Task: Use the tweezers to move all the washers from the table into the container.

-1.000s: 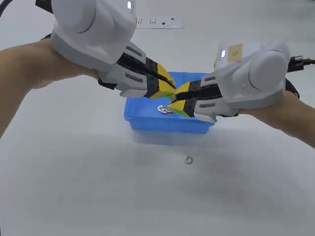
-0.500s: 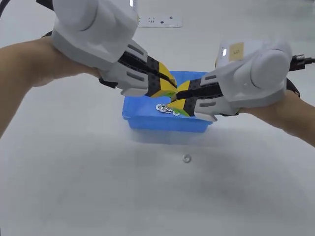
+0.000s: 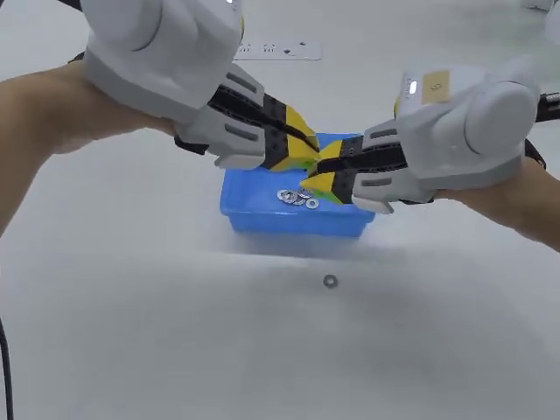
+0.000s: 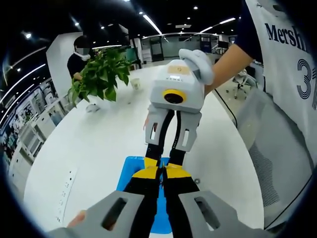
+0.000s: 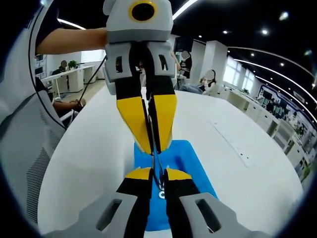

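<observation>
On the white table [image 3: 131, 332], the left gripper [image 3: 304, 156] and right gripper [image 3: 317, 179] meet over the blue container [image 3: 262, 217]. The left is clamped on the tweezers [image 5: 154, 153], whose long axis runs down between the right's jaws, closed about the prongs. Several washers [image 3: 297, 199] lie inside. One last washer [image 3: 330, 281] lies on the table near the container's front wall, towards the person. The tweezer tips are too small to make out.
</observation>
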